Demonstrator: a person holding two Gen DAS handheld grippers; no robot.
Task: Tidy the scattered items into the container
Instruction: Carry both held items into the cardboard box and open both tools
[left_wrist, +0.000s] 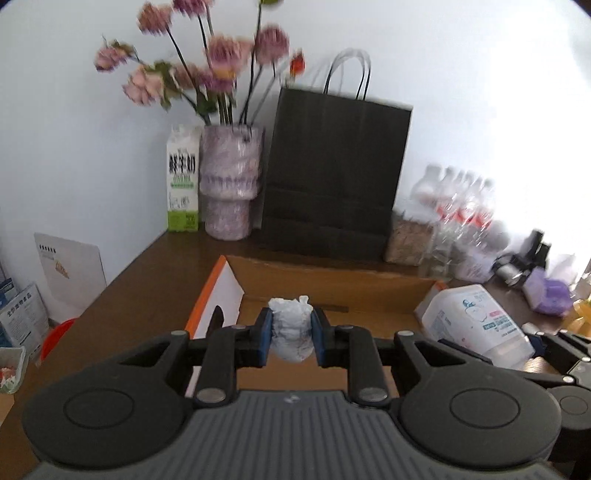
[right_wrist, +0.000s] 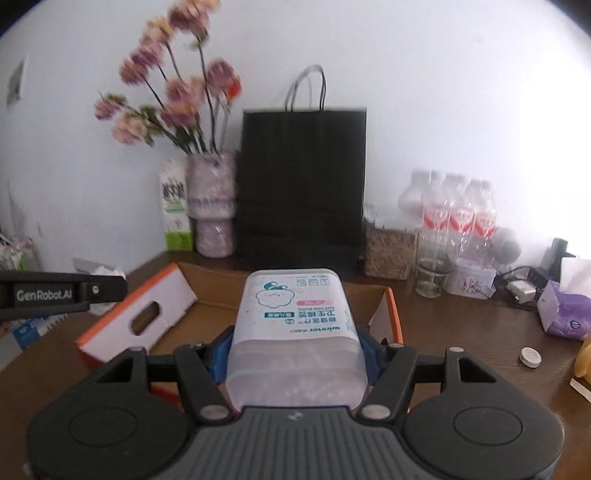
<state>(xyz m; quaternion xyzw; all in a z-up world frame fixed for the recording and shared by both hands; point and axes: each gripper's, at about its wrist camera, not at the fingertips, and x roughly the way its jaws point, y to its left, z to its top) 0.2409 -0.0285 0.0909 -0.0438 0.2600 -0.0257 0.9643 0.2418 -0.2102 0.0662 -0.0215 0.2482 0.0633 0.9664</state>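
The left gripper (left_wrist: 291, 338) pinches a crumpled white wad (left_wrist: 291, 332) between nearly closed jaws. The right gripper (right_wrist: 295, 350) clamps a translucent cotton-swab box (right_wrist: 295, 332) about half open. Both hang above the open cardboard box (right_wrist: 207, 291) on the brown table (right_wrist: 461, 332), near 1 black paper bag (right_wrist: 301, 184).

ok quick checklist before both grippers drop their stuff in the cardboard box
1. Left gripper grip: ok, pads clamp a crumpled white wad.
2. Right gripper grip: ok, jaws closed on the cotton swab tub, its label upside down in the right wrist view.
3. Cardboard box open: ok, flaps folded out, top unobstructed.
4. Room inside the box: cannot tell, the held items hide much of the floor.
5. Over the box: ok for the wad; cannot tell for the tub.
6. Nearby clutter: ok, black paper bag and glass stand behind the box.
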